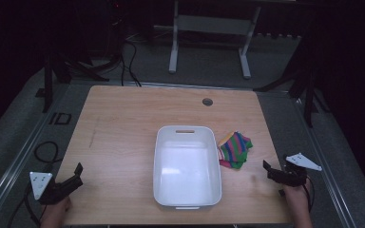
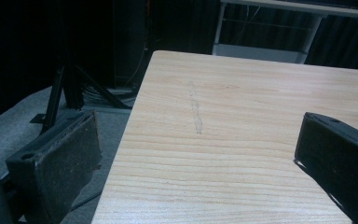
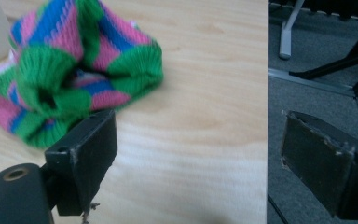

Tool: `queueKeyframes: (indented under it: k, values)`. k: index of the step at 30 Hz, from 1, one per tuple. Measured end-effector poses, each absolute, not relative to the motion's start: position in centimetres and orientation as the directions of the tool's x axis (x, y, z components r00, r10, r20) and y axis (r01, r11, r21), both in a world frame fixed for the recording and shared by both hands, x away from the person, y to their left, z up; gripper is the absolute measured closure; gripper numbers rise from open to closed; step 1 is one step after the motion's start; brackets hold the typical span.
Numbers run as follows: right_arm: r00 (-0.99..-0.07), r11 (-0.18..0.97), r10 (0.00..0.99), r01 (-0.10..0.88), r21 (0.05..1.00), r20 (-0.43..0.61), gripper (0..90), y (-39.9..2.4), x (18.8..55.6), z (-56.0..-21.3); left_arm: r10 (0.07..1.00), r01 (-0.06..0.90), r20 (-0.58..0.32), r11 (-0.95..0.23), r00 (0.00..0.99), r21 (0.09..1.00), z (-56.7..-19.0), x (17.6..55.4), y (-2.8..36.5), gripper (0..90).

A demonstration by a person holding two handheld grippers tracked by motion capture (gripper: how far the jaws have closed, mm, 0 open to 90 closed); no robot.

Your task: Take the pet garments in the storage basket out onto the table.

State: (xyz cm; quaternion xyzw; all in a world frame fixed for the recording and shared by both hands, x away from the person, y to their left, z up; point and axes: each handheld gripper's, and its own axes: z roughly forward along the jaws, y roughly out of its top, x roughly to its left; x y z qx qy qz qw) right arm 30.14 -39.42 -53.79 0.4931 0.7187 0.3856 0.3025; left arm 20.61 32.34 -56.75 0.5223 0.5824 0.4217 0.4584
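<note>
Bin (image 1: pixel 187 199) sits mid-table (image 1: pixel 119 123), knit (image 1: pixel 235 149) at its 3 o'clock. Left gripper (image 1: pixel 71 180) and right gripper (image 1: pixel 273 173) spread, empty; right gripper view reveals knit's green cuffs.

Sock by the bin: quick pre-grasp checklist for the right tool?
1. Right tool open: ok, jaws stand wide apart in the right gripper view.
2. Right tool empty: ok, nothing between its jaws.
3. Sock reachable: ok, it lies bunched on the table just ahead of the tool, not yet between the jaws.
4. Sock clear of the bin: cannot tell, it sits close against the bin's right wall; contact is unclear.
5. Bin ready to receive: ok, it looks empty.
6. Left tool out of the way: ok, open and empty at the table's near left corner.
</note>
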Motion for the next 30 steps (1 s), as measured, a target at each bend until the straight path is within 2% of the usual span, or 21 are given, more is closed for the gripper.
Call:
queueKeyframes:
  k: [4, 9, 13, 21, 30]
  values:
    - [-0.311, 0.195, 0.95, 0.484, 0.853, -0.041, 10.8, -39.8, 29.6, -54.6, 0.995, 0.222, -0.092, 0.097, -0.035, 0.97, -56.8, 20.6, 32.3, 0.9]
    - [-0.262, 0.185, 0.963, 0.455, 0.871, -0.068, 11.5, -39.9, 28.7, -55.1, 0.996, 0.223, -0.087, 0.093, -0.034, 0.97, -56.8, 20.6, 32.3, 0.9]
    - [-0.224, 0.132, 0.974, 0.44, 0.888, -0.033, 11.5, -40.3, 28.1, -55.3, 0.996, 0.223, -0.086, 0.091, -0.033, 0.971, -56.8, 20.6, 32.3, 0.9]
    - [-0.153, 0.103, 0.987, 0.389, 0.915, -0.046, 12.6, -40.4, 26.7, -55.3, 0.995, 0.222, -0.089, 0.094, -0.035, 0.971, -56.8, 20.6, 32.3, 0.9]
    - [-0.131, 0.086, 0.991, 0.375, 0.923, -0.039, 12.6, -40.8, 25.7, -55.3, 0.995, 0.222, -0.09, 0.096, -0.036, 0.97, -56.8, 20.6, 32.3, 0.9]
